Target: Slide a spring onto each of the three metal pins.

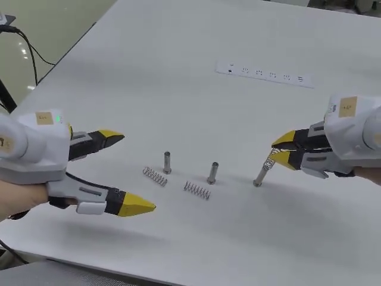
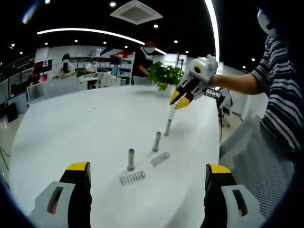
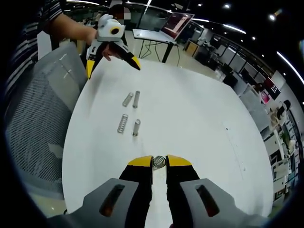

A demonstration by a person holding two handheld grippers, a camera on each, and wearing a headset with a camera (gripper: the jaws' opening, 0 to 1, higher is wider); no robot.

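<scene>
The right gripper [image 1: 275, 150] is clamped on a spring [image 1: 269, 162] at the top of the tilted pin [image 1: 260, 176]; the left gripper [image 1: 138, 172] hangs, jaws apart, over the counter [image 1: 238, 244].

You worked at a broad white table [image 1: 250, 36]; a white power strip [image 1: 265, 74] lay on it at 1 o'clock, and a black cable [image 1: 36, 65] hung at 10 o'clock over pale green floor [image 1: 59, 24]; the left gripper view showed a strip light [image 2: 95, 31] and a ceiling vent [image 2: 136, 12] at 12 o'clock, with a potted plant [image 2: 164, 75] beyond the table; a grey mesh chair [image 3: 38, 109] sat at 9 o'clock in the right gripper view.
</scene>
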